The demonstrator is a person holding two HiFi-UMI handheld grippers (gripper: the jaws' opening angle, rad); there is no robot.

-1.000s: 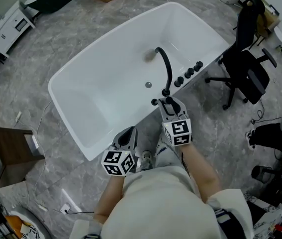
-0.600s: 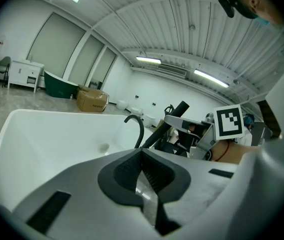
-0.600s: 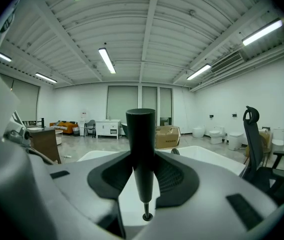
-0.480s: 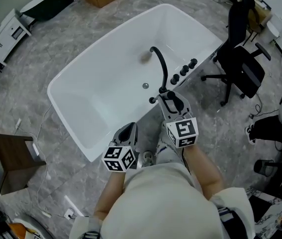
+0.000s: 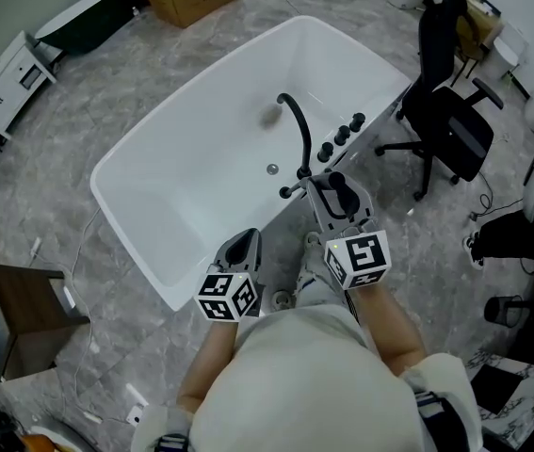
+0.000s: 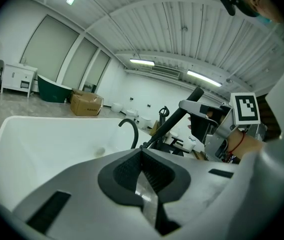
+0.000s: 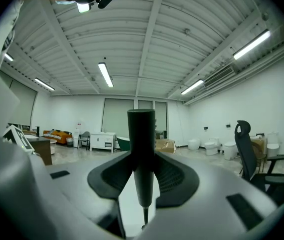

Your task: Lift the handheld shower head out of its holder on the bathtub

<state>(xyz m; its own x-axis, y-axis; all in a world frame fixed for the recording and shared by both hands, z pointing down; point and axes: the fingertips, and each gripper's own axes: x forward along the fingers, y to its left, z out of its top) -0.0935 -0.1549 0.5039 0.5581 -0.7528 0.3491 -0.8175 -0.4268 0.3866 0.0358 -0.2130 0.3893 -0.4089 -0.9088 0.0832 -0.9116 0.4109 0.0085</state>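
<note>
Between the two fingers of the right gripper (image 5: 331, 194) stands the black shower head (image 7: 141, 134), and the fingers squeeze it from both sides. It is up above the edge of the white bathtub (image 5: 153, 149). Only the left gripper view shows it from the side, leaning, with its thin end pointing down at the tub. The left gripper (image 5: 240, 250) has its fingers together, with nothing in them.
</note>
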